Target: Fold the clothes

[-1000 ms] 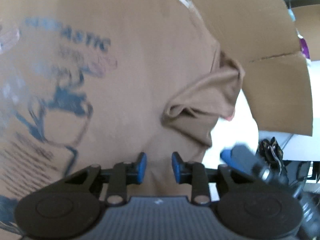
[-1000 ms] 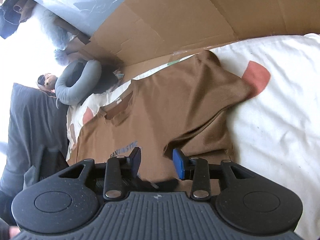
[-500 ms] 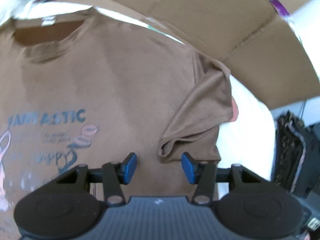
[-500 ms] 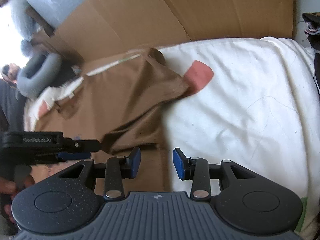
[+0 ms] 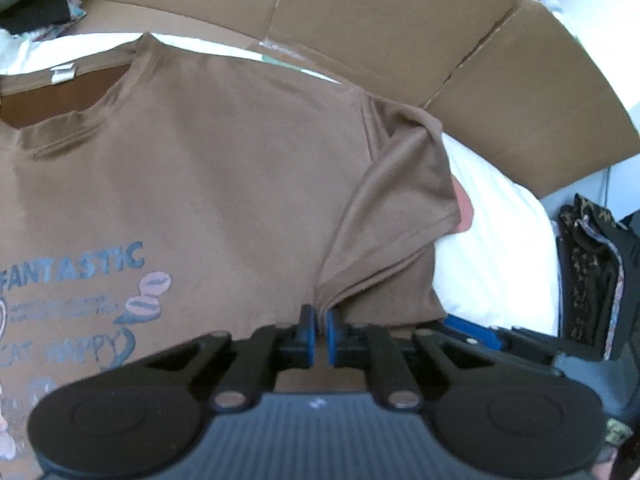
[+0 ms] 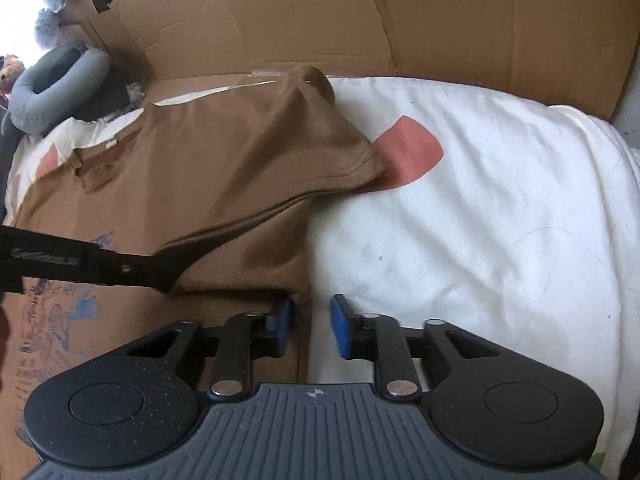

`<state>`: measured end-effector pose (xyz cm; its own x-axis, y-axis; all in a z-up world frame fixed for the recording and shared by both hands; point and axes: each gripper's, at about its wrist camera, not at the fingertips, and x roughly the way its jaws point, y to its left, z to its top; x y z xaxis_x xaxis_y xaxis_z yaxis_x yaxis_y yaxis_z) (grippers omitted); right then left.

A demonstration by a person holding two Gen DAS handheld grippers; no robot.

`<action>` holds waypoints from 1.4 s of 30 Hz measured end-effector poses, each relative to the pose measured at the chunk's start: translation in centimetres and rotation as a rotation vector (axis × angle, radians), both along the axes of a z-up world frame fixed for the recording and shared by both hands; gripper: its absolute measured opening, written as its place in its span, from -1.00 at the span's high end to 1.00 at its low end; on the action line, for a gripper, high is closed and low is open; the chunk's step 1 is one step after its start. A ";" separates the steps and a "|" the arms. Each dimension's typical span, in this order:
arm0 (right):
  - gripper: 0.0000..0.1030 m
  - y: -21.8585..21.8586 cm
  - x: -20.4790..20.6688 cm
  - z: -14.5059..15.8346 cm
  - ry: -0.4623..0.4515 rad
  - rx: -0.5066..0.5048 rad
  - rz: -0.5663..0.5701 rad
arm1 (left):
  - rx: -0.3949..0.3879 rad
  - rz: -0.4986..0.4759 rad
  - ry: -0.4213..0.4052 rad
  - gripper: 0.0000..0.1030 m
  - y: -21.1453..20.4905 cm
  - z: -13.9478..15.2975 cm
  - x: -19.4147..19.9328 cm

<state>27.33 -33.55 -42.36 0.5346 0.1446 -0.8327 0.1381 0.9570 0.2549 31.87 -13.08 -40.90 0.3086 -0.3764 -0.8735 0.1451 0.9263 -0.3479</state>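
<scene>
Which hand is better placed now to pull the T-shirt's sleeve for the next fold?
Left. The left gripper has its jaws shut on the corner of the sleeve. The right gripper has jaws just closing, apart around the side edge of the T-shirt.

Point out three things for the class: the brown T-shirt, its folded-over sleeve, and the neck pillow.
brown T-shirt point(image 5: 224, 184): left wrist view, plain chest area above the print.
folded-over sleeve point(image 6: 320, 148): right wrist view, middle of the sleeve panel.
grey neck pillow point(image 6: 56, 92): right wrist view, its curved lower side.
</scene>
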 end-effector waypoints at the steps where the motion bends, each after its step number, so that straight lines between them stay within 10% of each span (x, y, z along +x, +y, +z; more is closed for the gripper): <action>1: 0.57 -0.1 0.0 0.0 0.000 -0.001 0.004 | -0.003 0.015 0.000 0.88 0.1 0.2 -0.2; 14: 0.62 -1.3 0.1 -0.5 0.018 0.057 0.001 | 0.034 0.099 0.093 0.82 0.5 -0.2 -3.0; 19: 0.62 -1.4 0.3 -0.6 0.019 0.062 0.007 | 0.048 0.056 -0.005 0.39 0.9 2.7 -2.8; 37: 0.58 -4.3 -4.0 1.1 -0.009 0.144 -0.069 | 0.021 -0.119 -0.153 0.26 -7.4 3.9 2.3; 42: 0.60 -5.4 -6.0 1.0 -0.008 0.163 -0.120 | 0.091 -0.145 -0.177 -0.29 -10.4 2.3 2.7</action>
